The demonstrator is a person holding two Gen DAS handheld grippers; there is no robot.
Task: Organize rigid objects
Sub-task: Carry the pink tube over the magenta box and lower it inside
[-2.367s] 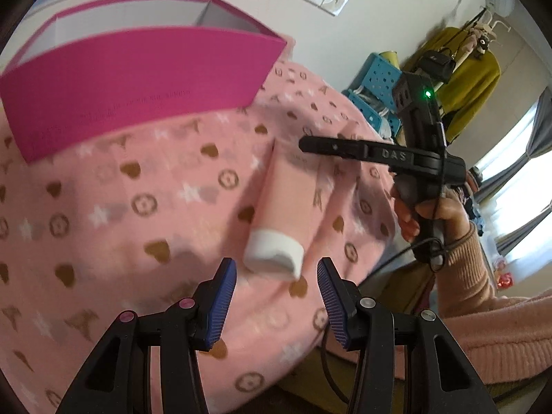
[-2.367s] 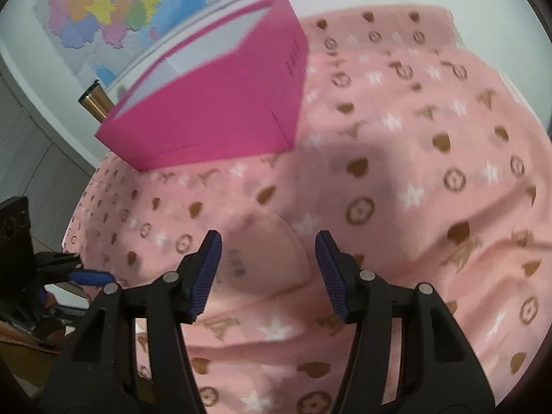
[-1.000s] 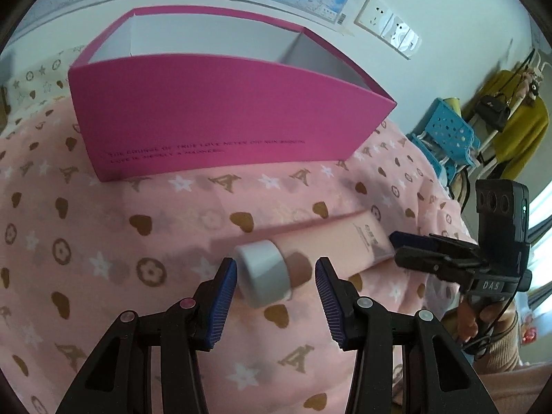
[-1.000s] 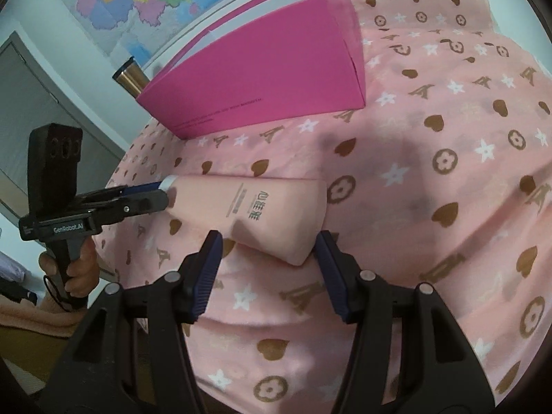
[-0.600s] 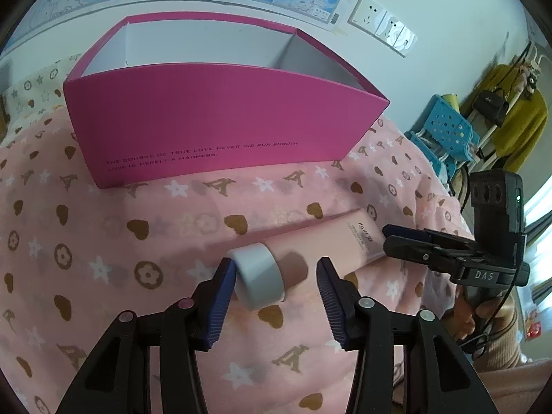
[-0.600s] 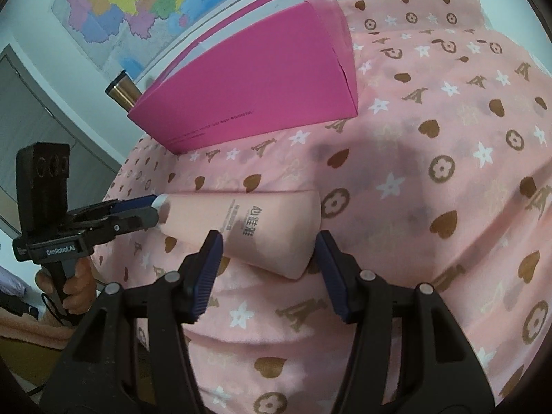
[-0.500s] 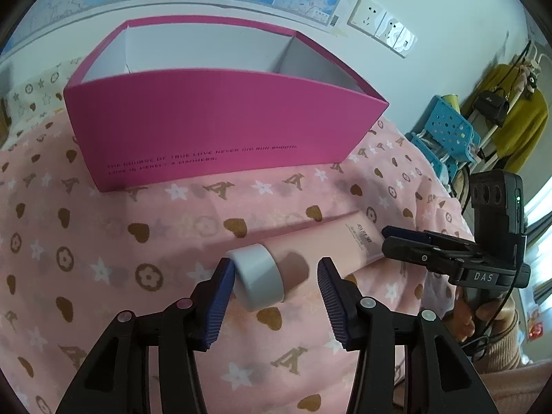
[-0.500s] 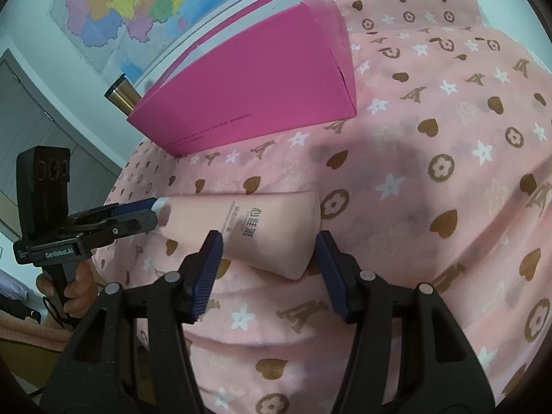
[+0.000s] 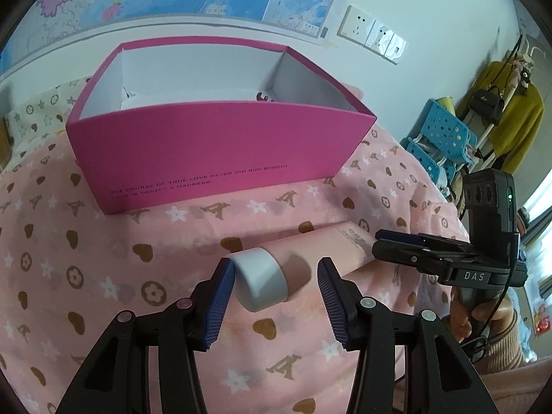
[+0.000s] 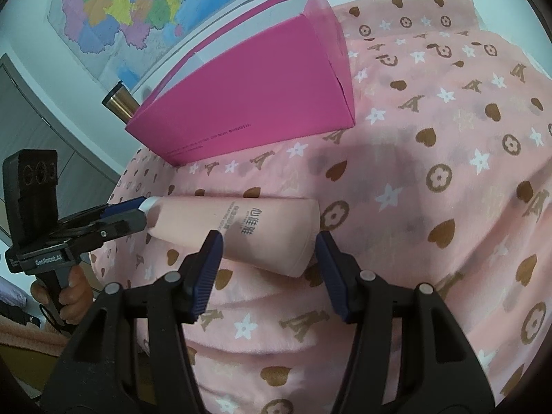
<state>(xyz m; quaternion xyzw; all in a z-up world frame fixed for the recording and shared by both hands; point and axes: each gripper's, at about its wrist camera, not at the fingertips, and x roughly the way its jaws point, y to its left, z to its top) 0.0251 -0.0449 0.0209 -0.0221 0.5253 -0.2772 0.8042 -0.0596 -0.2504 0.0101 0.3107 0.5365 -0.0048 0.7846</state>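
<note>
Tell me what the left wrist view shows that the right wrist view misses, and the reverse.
Only the left wrist view shows the box's white inside, the wall sockets, the blue crates and the tube's white cap in full. Only the right wrist view shows a bronze cylinder behind the box and the tube's printed label. Both show the pink box, the tube, both open grippers and the patterned cloth.

One tube [image 9: 310, 258], one box [image 9: 220, 148], two tools.
</note>
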